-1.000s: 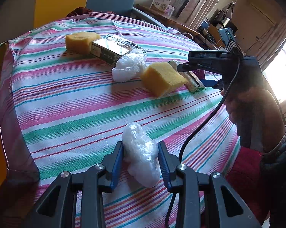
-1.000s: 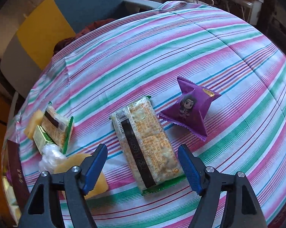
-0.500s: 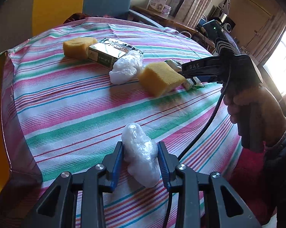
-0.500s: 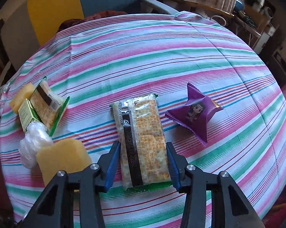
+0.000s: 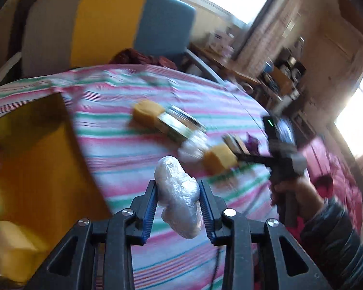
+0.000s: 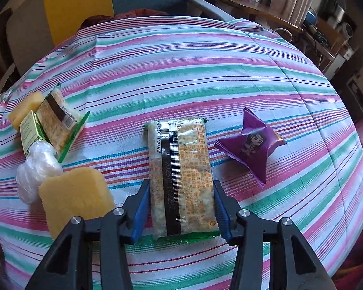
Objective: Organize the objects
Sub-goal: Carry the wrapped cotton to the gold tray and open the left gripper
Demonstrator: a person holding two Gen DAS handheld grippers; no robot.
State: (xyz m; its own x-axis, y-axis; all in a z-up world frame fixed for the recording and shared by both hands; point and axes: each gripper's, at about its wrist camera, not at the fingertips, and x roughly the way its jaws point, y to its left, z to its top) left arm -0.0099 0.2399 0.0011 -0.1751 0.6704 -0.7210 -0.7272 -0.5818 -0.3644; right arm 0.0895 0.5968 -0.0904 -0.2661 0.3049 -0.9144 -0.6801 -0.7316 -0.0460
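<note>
My left gripper (image 5: 179,207) is shut on a clear plastic bag bundle (image 5: 179,198) and holds it above the striped tablecloth (image 5: 123,149). A yellow box (image 5: 36,183) lies open at the left. My right gripper (image 6: 180,207) is shut on a long cracker packet (image 6: 181,176) that rests on the cloth. In the left wrist view the right gripper (image 5: 239,155) shows beside a yellow sponge (image 5: 218,160).
Near the right gripper lie a yellow sponge (image 6: 72,200), a second plastic bundle (image 6: 36,171), a green box (image 6: 31,133), another cracker packet (image 6: 58,118), a far sponge (image 6: 24,108) and a purple snack pouch (image 6: 251,142). An armchair (image 5: 109,26) stands behind the table.
My left gripper has lifted the plastic bundle and swung left toward the yellow box. My right gripper has closed onto the cracker packet.
</note>
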